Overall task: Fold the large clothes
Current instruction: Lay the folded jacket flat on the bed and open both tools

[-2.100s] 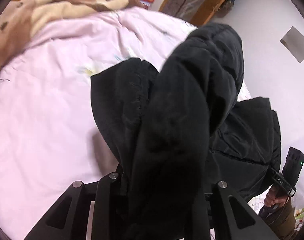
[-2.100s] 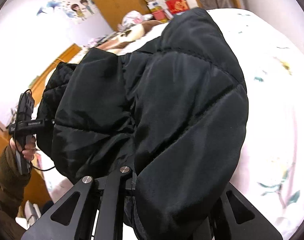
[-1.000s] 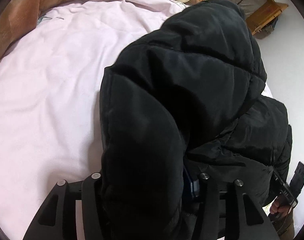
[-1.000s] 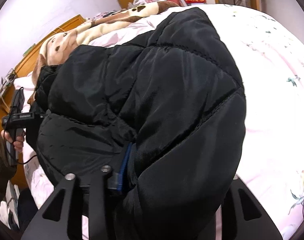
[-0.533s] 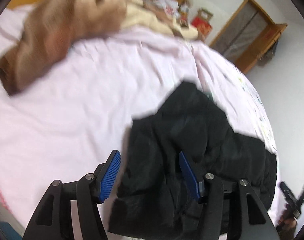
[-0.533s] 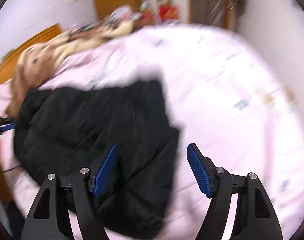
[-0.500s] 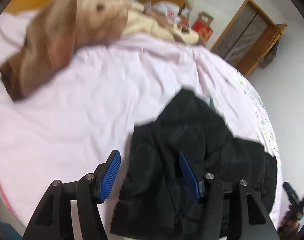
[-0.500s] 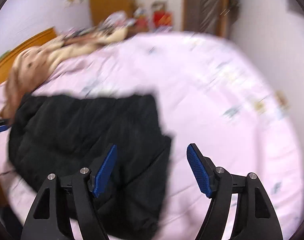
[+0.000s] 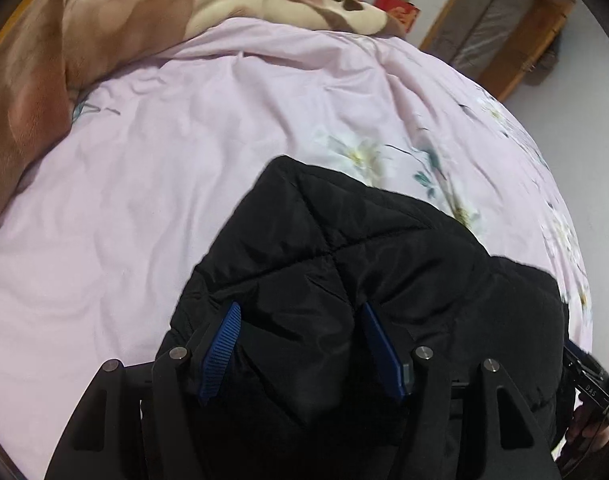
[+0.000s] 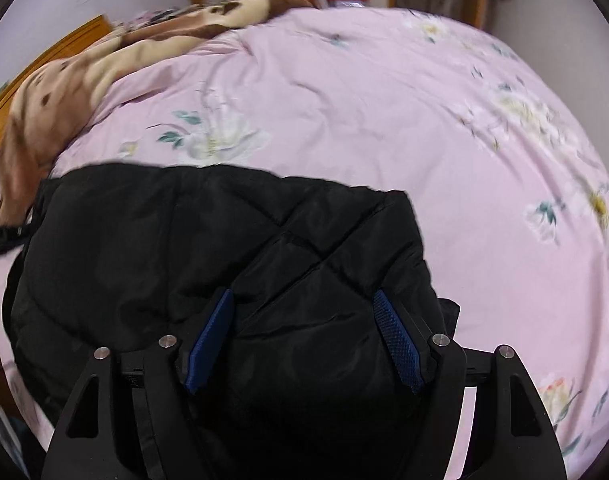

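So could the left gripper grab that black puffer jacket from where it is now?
Probably yes: the left gripper is open just above the black puffer jacket on the pink bedspread, with nothing between them.

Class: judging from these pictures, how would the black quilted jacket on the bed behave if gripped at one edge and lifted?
The black quilted jacket would probably flop and drape: it lies in soft folds. Its puffy panels suggest lightness for its bulk. The smooth, faintly shiny shell may slip.

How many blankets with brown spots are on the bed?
1. The spotted tan blanket lies bunched along the far side of the pink bed cover, beyond the black jacket. More could be hidden outside the views.
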Demonstrator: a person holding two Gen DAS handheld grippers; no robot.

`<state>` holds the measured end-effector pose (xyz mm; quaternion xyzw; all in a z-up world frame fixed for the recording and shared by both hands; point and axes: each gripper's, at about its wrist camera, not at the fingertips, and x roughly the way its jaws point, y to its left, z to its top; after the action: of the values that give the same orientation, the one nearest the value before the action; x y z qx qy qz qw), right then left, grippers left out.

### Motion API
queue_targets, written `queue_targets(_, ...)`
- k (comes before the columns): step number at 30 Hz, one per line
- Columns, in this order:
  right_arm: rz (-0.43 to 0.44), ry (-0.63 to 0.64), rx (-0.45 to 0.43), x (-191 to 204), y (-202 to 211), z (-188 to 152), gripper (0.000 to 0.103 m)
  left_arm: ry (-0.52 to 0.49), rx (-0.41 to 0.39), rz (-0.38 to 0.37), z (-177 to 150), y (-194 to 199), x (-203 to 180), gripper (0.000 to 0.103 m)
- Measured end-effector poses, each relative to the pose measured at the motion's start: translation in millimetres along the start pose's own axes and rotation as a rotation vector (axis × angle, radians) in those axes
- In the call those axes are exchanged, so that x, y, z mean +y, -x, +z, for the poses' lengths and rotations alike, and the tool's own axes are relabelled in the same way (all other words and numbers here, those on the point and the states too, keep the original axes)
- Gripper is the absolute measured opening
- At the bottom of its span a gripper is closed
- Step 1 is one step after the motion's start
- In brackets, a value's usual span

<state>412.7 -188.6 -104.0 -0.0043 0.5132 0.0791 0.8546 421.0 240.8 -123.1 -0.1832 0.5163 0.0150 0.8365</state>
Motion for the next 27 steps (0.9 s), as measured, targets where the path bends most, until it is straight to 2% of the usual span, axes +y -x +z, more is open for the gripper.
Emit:
queue_targets(5, -0.026, -0.056, 0.044, -2.1, -13.9, 2.3, 0.072, -0.001, 0.022, 0.023, -2.2, -9.2, 1.5, 0.065)
queue_targets(9, -0.049, -0.072, 0.052, 2.3, -6.1, 0.7, 0.072, -0.021, 0.006, 0.062, -14.7, 11.4, -5.5, 0.065)
queue_targets(13, -0.031, -0.088, -0.038, 11.3, 28.6, -3.8, 0.073, -0.033, -0.039, 0.084, -26.6, 44.0, -13.1, 0.065)
queue_targets(17, -0.037, -0.079, -0.110, 27.9, 68.4, -17.1, 0.073, -0.075, -0.085, 0.054, -50.8, 84.2, -28.1, 0.065)
queue_targets(20, -0.046, -0.051, -0.144, 43.6, 93.6, -32.1, 0.073, -0.096, -0.121, 0.055, -73.4, 113.2, -36.6, 0.065)
queue_targets(22, -0.061, -0.040, -0.163, 51.5, 109.9, -45.0, 0.073, -0.105, -0.149, 0.021, -90.7, 133.0, -41.3, 0.065)
queue_targets(27, -0.058, -0.027, -0.217, 73.6, 148.9, -83.0, 0.073, -0.135, -0.174, 0.028, -128.8, 162.3, -53.1, 0.065)
